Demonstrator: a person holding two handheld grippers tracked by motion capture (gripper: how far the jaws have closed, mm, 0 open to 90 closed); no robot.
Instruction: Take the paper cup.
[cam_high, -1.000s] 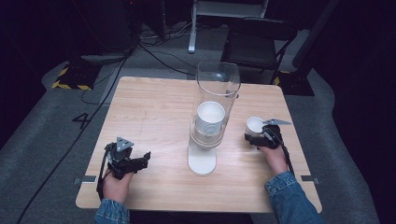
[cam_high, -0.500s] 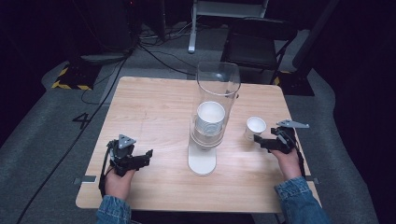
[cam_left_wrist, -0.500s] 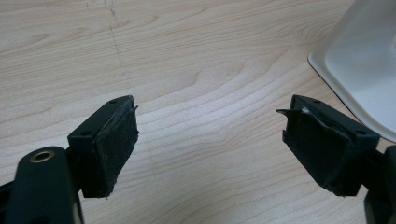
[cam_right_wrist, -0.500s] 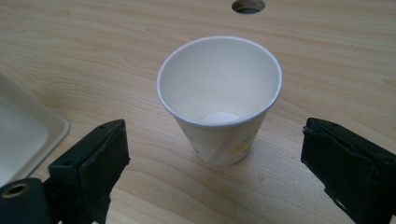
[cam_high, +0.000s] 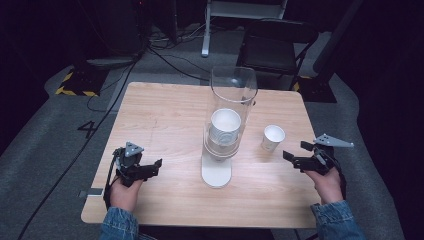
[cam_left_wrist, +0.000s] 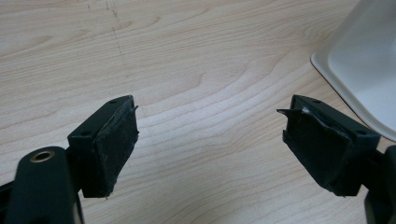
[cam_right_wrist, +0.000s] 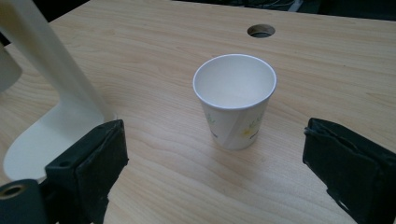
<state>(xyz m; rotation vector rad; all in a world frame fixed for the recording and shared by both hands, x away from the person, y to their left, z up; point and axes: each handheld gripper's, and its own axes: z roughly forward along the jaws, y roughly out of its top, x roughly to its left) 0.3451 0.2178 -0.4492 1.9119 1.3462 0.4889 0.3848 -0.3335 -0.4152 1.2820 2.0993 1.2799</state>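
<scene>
Wooden table; right claw raised, jaws just spread wide, paper cup released; left claw resting, wide

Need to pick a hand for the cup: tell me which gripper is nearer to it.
Right. The right gripper sits just beside the cup, open, not touching; the left gripper is beyond the dispenser.

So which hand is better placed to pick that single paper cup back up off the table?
Right, probably. The right gripper sits open just beside the paper cup, which stands upright between its jaws' line of sight. The left gripper is across the cup dispenser, facing bare table.
</scene>
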